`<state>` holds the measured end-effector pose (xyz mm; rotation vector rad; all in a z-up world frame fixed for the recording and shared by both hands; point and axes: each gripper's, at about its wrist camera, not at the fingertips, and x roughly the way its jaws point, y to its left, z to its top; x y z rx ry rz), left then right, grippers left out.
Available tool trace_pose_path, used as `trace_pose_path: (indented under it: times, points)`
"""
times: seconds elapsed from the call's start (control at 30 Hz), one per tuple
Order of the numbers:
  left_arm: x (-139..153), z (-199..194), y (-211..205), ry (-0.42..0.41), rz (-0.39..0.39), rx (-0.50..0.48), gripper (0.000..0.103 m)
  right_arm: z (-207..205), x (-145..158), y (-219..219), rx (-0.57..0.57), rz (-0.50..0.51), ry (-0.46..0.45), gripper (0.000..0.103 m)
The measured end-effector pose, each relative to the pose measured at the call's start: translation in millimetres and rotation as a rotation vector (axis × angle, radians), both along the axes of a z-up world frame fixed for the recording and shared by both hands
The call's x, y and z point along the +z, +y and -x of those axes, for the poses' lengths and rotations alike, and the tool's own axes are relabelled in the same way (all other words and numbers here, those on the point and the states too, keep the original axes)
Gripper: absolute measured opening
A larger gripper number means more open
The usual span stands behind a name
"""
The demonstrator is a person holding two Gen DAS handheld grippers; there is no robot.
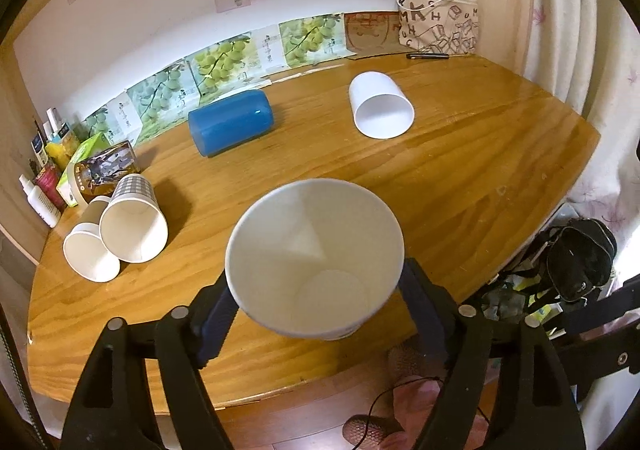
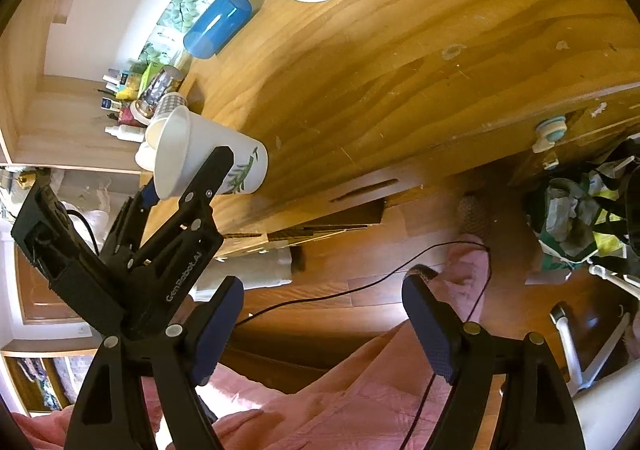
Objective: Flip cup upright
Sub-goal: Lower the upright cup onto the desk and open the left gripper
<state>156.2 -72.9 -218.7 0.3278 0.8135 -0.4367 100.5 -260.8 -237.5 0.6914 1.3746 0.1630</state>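
Wooden table (image 1: 460, 178) edge beneath held cup (image 1: 316, 254)

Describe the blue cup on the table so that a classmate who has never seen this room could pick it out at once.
Start at the wooden table and look to its far edge, below the row of grape pictures on the wall. The blue cup lies there on its side. It is the only blue, see-through cup; the other cups on the table are white or grey-checked.
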Motion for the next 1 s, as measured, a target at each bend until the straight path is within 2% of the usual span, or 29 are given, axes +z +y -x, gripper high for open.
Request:
trace_pose_path:
  times: [0.2, 0.4, 0.5, 0.63, 0.77, 0.87, 1.0]
  points:
    - [-1.0, 8.8, 2.0, 0.006, -0.024, -0.021, 0.083, 9.3, 4.6, 2.4, -0.001, 0.03, 0.004, 0.082]
    - [-6.7, 27.1, 13.2, 0.059, -0.042, -0.012, 0.083, 13.9, 10.3, 11.8, 0.033, 0.08, 0.031, 0.082]
    - [-10.0, 40.1, 25.5, 0.1, -0.048, 0.018, 0.083, 15.9, 14.8, 17.5, 0.05, 0.101, 0.028, 0.082]
    - [-10.6, 65.7, 49.9, 0.158, -0.099, 0.124, 0.083, 17.5, 17.4, 27.1, 0.059, 0.164, 0.023, 0.082]
    - [-4.6, 86.6, 72.8, 0.206, -0.144, 0.23, 0.083, 22.8, 33.9, 40.1, 0.054, 0.248, -0.046, 0.082]
    - [10.0, 99.9, 80.2, 0.195, -0.176, 0.286, 0.083, 28.9, 49.8, 47.5, 0.055, 0.287, -0.11, 0.082]
    - [42.0, 102.9, 84.1, 0.174, -0.151, 0.323, 0.083, 41.8, 79.6, 54.1, 0.064, 0.348, -0.215, 0.082]
